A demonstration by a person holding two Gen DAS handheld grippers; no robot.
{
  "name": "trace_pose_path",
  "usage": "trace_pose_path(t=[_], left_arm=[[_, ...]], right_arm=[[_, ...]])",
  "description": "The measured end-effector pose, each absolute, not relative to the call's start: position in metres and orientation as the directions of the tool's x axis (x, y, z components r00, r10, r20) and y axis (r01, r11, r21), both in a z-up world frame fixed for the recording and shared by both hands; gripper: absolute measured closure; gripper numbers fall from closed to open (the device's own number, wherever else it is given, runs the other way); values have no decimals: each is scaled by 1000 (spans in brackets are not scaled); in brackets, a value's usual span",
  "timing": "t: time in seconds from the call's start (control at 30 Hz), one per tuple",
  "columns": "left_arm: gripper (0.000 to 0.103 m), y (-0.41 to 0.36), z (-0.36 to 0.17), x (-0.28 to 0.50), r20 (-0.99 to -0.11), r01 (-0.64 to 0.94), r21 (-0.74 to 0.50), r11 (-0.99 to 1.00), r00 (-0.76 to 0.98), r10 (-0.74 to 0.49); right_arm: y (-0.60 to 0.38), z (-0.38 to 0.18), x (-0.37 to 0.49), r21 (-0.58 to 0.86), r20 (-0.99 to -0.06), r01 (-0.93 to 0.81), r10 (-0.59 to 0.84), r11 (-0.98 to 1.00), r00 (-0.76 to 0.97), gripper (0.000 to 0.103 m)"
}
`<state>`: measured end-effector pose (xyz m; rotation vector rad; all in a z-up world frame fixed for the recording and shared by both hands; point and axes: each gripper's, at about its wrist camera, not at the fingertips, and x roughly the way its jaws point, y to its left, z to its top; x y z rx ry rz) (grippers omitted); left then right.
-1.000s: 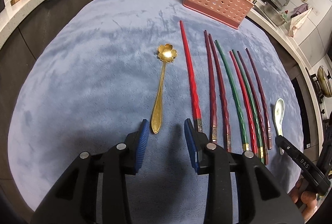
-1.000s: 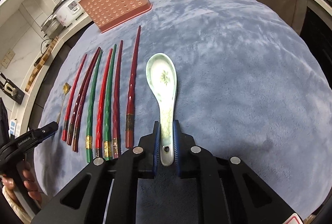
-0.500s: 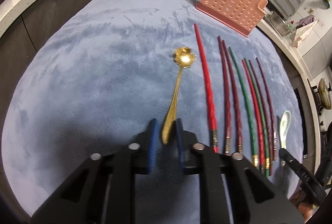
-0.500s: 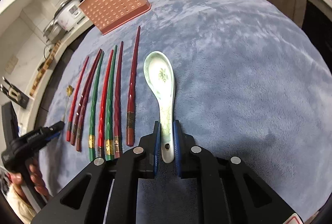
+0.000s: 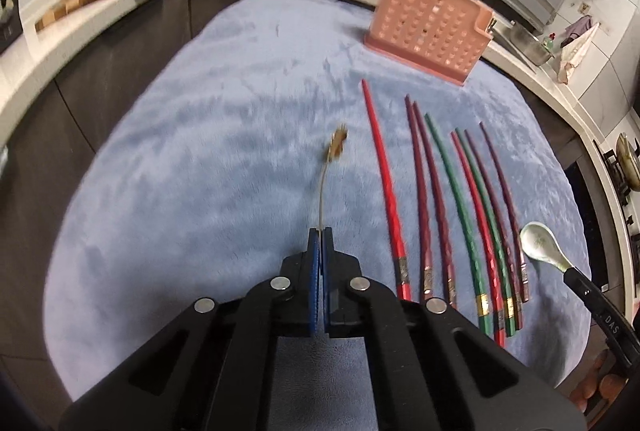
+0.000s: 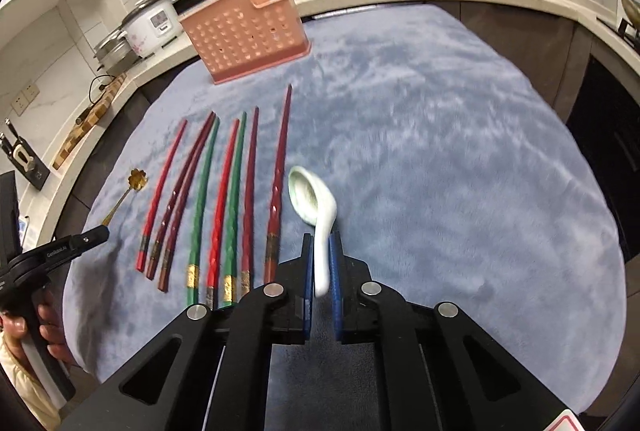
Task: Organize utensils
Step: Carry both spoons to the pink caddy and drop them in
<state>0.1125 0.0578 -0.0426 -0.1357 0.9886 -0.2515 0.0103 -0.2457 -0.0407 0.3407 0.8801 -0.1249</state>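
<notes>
Across the worktop lay the grey-blue fleece cloth (image 5: 208, 167), and everything you were sorting sat on it. At its far edge stood the pink perforated utensil holder (image 5: 430, 25) — upright, well apart from both of your hands. Between holder and hands, eight chopsticks (image 6: 236, 191) in red, maroon and green lay side by side, tips toward the holder.

Your right gripper (image 6: 320, 237) had its blue pads closed on the handle of the white ceramic spoon (image 6: 314, 197); the bowl jutted forward, tilted, clear of the cloth and just beside the rightmost chopstick. Your left gripper (image 5: 321, 230) was squeezed fully shut on the thin handle of the gold flower spoon (image 5: 335, 149) — its bowl was turned edge-on and blurred, held out over the cloth to the left of the red chopstick.
</notes>
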Motion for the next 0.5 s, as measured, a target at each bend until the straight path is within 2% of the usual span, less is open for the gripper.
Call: trace_pose_path(t=[0.23,0.5], left_arm=[[103,56,1,113,-758,176,-181,968,602,-251],[103,49,49,142,-686,207,-182,961,674,-275]], right_arm=[[-253,-21,13,237,-753,260,8,936,658,96],[-261,19,42,242,-704,232,6,942,710,97]])
